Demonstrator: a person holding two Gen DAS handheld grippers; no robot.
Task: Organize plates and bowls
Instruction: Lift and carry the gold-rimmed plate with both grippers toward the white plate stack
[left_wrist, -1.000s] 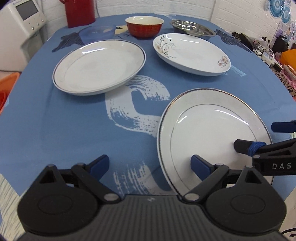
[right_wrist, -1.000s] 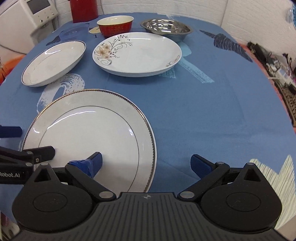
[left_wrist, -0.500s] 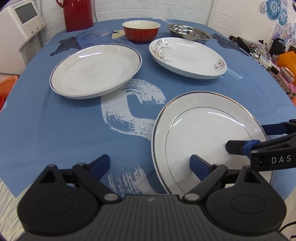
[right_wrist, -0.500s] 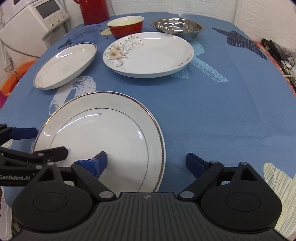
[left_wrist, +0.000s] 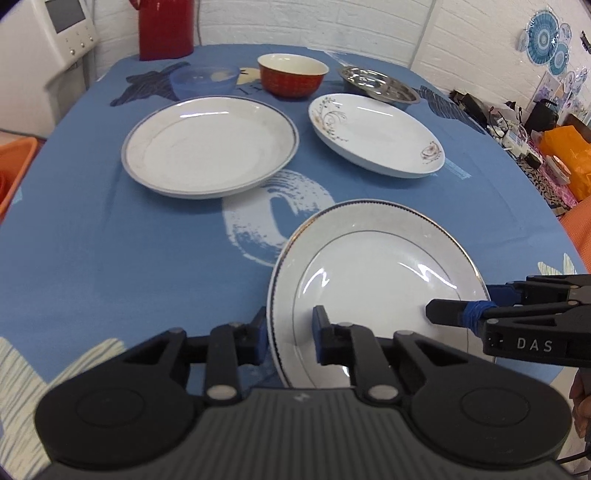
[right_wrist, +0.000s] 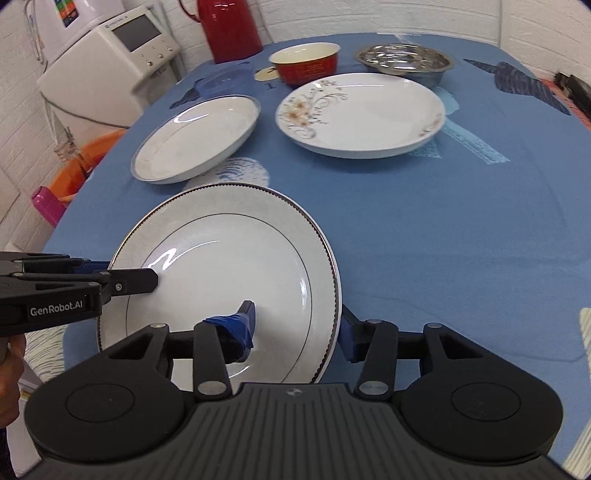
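A white plate with a gold rim (left_wrist: 376, 266) (right_wrist: 221, 251) is nearest to me on the blue tablecloth. My left gripper (left_wrist: 290, 332) is shut on its left rim, one finger over the plate and one under it. My right gripper (right_wrist: 297, 325) grips the opposite rim the same way, and shows from the side in the left wrist view. Further back are a blue-rimmed white plate (left_wrist: 208, 147), a floral plate (left_wrist: 376, 133), a red bowl (left_wrist: 291, 79), a steel dish (left_wrist: 376, 83) and a clear blue bowl (left_wrist: 205, 77).
A red thermos (left_wrist: 164, 27) stands at the table's far edge. A white appliance (right_wrist: 110, 74) and an orange basin (right_wrist: 88, 158) sit off the table's left side. Cluttered items (left_wrist: 535, 122) lie beyond the right edge. Bare cloth (right_wrist: 461, 221) lies to the right of the held plate.
Both grippers went from wide open around the plate's rims to shut on them. Both cameras now look from higher up, and the near plate looks slightly raised.
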